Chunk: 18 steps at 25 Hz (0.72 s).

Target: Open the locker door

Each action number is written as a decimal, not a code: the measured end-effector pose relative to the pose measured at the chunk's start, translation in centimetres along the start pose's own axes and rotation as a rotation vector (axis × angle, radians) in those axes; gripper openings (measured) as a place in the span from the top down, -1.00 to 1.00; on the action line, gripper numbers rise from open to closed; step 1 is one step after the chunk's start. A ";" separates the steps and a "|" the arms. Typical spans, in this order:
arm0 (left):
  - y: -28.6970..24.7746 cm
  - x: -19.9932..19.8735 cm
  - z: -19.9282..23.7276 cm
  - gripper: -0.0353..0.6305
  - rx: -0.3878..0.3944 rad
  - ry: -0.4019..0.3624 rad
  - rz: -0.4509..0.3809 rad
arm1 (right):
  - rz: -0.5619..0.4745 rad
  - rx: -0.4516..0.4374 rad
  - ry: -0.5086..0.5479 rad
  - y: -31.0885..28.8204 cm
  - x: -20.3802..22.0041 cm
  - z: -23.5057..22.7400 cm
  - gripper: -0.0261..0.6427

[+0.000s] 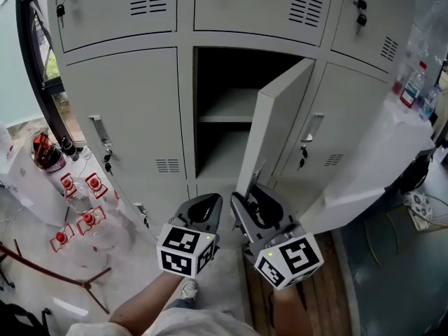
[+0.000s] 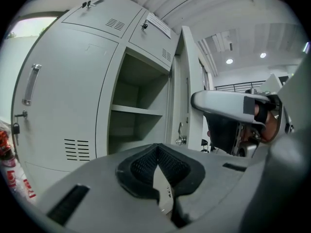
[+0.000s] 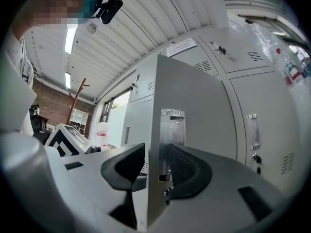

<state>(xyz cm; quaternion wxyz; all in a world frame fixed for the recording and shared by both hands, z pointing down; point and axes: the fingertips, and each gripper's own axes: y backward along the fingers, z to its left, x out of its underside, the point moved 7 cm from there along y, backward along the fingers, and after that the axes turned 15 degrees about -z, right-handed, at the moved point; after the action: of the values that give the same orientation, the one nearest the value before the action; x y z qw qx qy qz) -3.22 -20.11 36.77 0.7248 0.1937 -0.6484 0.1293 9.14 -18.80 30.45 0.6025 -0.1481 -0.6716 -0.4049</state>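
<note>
The left claw [image 1: 208, 200] hangs pinched together and empty, just left of the door. The locker door [image 1: 281, 121], in the middle column, stands part-way open. The right claw [image 1: 246, 196] clamps its free edge beside the handle [image 3: 172, 127]. The door is probably light, stiff, smooth sheet metal, best held at that edge.
</note>
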 end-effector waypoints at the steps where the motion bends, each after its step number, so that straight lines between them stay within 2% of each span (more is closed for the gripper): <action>1: -0.1 0.1 -0.5 0.88 0.005 0.000 0.002 | 0.000 -0.001 0.001 0.5 -0.2 -0.2 0.48; 10: -1.3 0.7 -4.5 0.88 0.059 -0.007 0.016 | -0.010 0.020 0.009 4.4 -1.5 -2.1 0.48; 18: -3.0 0.8 -7.6 0.88 0.140 -0.004 0.011 | -0.021 0.054 0.010 7.3 -2.3 -3.9 0.49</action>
<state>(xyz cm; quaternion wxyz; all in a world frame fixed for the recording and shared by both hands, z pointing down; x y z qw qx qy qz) 5.00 -19.42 36.58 0.7073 0.2404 -0.6405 0.1780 17.37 -16.39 30.75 0.6054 -0.1225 -0.6807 -0.3939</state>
